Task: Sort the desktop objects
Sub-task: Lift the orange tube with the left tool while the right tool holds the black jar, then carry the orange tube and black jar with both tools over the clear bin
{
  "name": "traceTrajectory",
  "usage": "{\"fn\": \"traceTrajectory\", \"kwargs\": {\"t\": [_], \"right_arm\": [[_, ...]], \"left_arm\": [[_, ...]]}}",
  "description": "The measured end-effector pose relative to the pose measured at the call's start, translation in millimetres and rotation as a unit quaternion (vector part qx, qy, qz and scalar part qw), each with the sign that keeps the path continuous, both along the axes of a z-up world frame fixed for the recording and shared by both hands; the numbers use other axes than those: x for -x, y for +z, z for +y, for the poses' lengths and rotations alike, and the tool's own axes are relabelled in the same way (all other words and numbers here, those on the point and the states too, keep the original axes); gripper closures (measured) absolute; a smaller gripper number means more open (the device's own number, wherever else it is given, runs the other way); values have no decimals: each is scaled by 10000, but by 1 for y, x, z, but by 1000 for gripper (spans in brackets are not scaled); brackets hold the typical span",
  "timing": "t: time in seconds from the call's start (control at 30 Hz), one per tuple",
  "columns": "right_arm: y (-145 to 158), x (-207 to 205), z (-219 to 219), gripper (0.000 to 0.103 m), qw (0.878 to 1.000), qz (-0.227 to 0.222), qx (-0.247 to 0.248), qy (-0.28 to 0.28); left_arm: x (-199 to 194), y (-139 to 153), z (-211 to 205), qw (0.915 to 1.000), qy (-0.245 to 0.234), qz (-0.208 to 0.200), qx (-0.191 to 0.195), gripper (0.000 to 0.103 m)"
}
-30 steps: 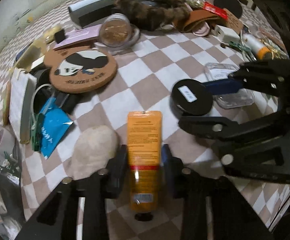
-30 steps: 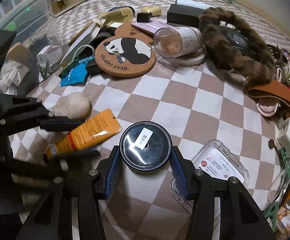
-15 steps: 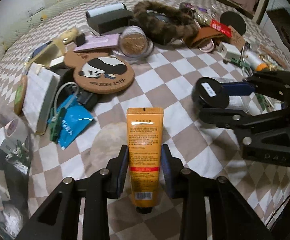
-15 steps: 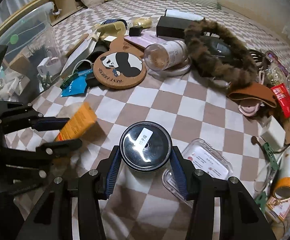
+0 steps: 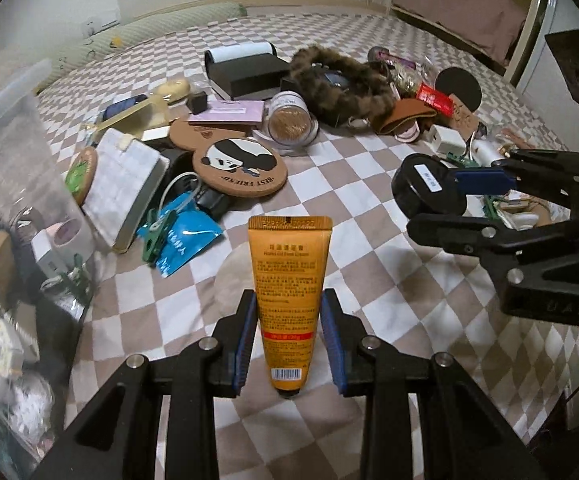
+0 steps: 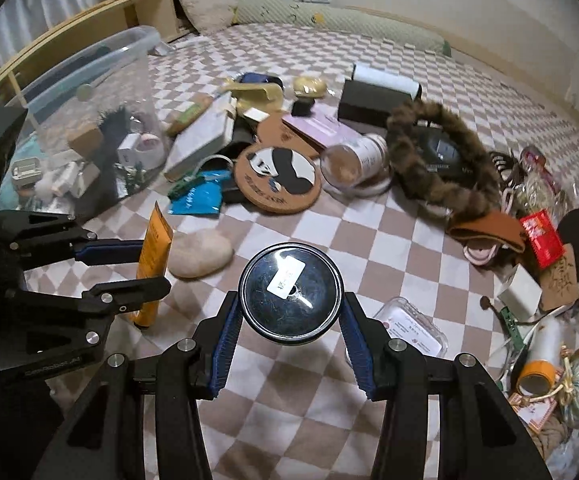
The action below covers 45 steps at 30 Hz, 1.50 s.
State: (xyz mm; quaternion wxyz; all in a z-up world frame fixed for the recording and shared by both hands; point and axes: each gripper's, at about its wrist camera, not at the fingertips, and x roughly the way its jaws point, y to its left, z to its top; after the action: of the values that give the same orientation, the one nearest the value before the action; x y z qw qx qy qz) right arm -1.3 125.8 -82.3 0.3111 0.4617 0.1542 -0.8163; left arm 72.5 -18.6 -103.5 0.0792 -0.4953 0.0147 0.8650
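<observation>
My left gripper is shut on an orange cream tube, cap end toward the camera, held clear above the checkered cloth. From the right wrist view the same tube shows edge-on between the left gripper's blue pads. My right gripper is shut on a round black tin with a white sticker, also lifted off the cloth. That tin appears at the right of the left wrist view, pinched by the right gripper.
A clear plastic bin with small items stands at the left. A beige stone, panda coaster, glitter jar, fur headband, clear case and tape roll lie scattered on the cloth.
Both grippers have risen with their loads; the tube and tin left the cloth. The views now take in more of the room, and the bin has come into the left wrist view.
</observation>
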Motion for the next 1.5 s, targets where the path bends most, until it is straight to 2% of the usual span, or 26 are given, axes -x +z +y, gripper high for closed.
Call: {"fn": "traceTrajectory", "kwargs": {"t": [0.23,0.5,0.73,1.0,1.27,1.5], "right_arm": [[22,-16,-6,53,9999,123,7,65],[80,-30,-17,53,9976,568,399,21],[153,-38,-40,53,9879,1204,980,19],[195,-55,-90,53,9797,1477,1327,277],[208,-66,-154,53,9734,1452,1644,658],[195,-68,-205,53,9709,1284,1732,1046]], "left_arm": [[-17,34,-6,9989,158,445,-61,71],[-32,89,-24,9931,383,1107,78,71],[-54,155,-58,9800,698,1851,227,71],[-83,212,-110,9628,1159,2409,397,71],[-103,234,-174,9468,1803,2592,619,71],[-105,227,-219,9379,2291,2459,859,71]]}}
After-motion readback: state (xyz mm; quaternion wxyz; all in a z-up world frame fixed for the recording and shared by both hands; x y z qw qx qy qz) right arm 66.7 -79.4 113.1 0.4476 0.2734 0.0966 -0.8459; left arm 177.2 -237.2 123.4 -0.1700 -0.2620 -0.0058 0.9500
